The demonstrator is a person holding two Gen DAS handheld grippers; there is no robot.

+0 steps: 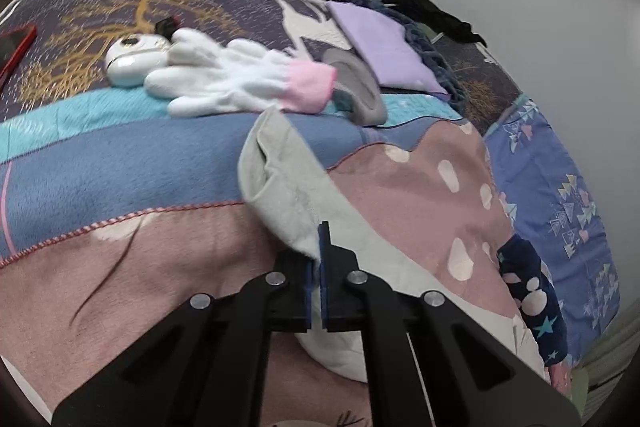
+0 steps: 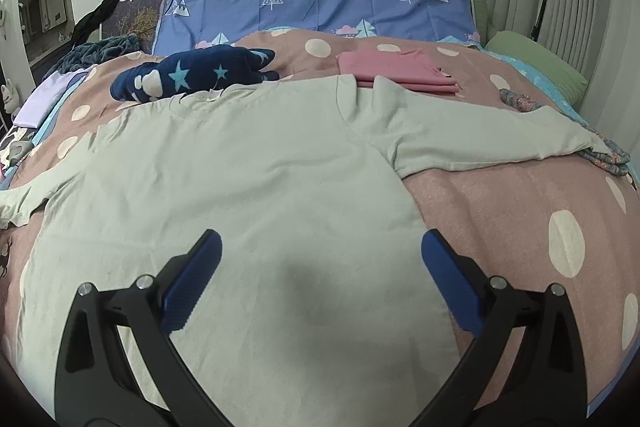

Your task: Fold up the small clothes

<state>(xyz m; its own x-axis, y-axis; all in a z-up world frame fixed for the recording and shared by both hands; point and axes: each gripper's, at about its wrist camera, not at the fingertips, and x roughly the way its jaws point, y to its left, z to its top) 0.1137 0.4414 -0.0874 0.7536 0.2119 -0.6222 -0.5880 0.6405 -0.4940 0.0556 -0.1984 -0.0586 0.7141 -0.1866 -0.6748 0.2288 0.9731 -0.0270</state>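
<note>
A pale grey-green T-shirt (image 2: 248,179) lies flat on the pink dotted blanket (image 2: 500,211), neck toward the headboard, both sleeves spread. My right gripper (image 2: 320,247) is open and empty, hovering over the shirt's lower body. In the left wrist view my left gripper (image 1: 318,247) is shut on the shirt's left sleeve (image 1: 288,187), near its hem; the sleeve is lifted and curls open above the blanket (image 1: 160,287).
A navy star garment (image 2: 192,73) and a folded pink garment (image 2: 396,71) lie beyond the shirt. Patterned cloth (image 2: 608,155) lies at the right sleeve. A white glove with pink cuff (image 1: 240,79), a white device (image 1: 128,61), a grey item (image 1: 356,87) and a lilac folded cloth (image 1: 384,43) lie left.
</note>
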